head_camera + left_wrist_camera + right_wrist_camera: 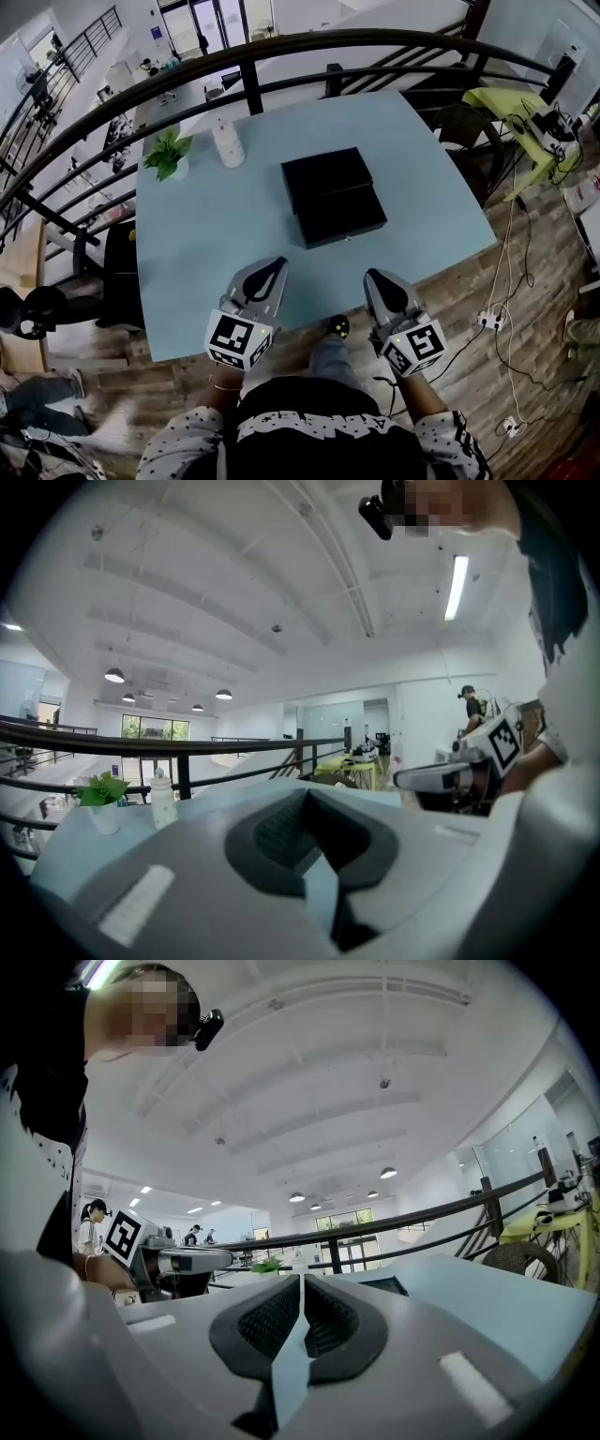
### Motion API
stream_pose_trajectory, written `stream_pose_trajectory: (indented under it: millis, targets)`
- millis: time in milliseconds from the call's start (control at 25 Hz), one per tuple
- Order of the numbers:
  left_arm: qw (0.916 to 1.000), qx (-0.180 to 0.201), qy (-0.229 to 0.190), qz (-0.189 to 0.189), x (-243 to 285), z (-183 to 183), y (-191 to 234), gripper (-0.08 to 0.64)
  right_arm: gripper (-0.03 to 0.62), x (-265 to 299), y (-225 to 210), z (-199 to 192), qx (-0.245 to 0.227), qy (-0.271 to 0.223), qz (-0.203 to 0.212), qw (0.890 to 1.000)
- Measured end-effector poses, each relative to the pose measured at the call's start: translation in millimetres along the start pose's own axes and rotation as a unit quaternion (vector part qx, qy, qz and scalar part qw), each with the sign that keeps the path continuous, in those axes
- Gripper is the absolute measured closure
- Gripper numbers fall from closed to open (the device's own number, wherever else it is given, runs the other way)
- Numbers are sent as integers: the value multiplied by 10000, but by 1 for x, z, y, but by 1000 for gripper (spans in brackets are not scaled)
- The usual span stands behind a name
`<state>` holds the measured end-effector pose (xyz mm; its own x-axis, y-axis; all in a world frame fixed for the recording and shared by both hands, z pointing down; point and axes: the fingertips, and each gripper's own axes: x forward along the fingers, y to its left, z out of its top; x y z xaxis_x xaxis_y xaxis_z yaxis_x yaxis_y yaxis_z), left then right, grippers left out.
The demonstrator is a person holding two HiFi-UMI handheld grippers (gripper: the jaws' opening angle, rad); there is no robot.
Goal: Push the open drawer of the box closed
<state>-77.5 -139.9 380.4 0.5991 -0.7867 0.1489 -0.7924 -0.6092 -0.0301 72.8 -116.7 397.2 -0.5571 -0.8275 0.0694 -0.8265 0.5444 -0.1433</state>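
Fingers (267, 1321) of the right gripper (302, 1279) are pressed together along their whole length, and nothing is between them. The fingers (277, 829) of the left gripper (305, 794) also meet at the tips and hold nothing; only the pale blue of the worktop shows in the small gap lower down. In the head view the left gripper (275, 266) and the right gripper (377, 278) are side by side above the near edge of the worktop (206, 234). Each is held in one hand and both point away from the person. Each gripper view shows the other gripper at its side, with the marker cube on it. The box (326, 174) is black and lies near the middle of the worktop, beyond the two grippers and well apart from them. Its drawer (342, 217) is pulled out toward the person, so its front stands out past the body of the box. At the far left corner there is a small green plant (167, 155) in a white pot, and a white bottle (228, 142) is just beside it. A dark curved railing (253, 56) runs behind the worktop. Under and around it is a wooden floor (525, 309) with some white cables on it.
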Motion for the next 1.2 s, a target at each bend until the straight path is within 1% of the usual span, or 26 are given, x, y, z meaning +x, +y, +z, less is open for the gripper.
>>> stream_pose_trajectory:
  millis: [160,400,560,760,960,1200]
  targets:
    - [9999,23,101,113,24,1,7,560,592,15,-23,-5,-28,94,97,9999]
    - [9994,65,173,290,59,7,17,560,586,35,-57,-9,196,152,241,9994]
    - [9987,9,213,458,86,10,24,560,583,44,-79,-5,123,274,357,9989]
    - [9979,-22,296,569,122,13,30,560,576,55,-106,-8,137,451,478,9977]
    - [9958,-109,558,717,153,-4,42,560,568,67,-123,-25,294,681,660,9951]
    - [9919,-146,870,917,179,-28,58,560,565,79,-143,-47,432,900,630,9930]
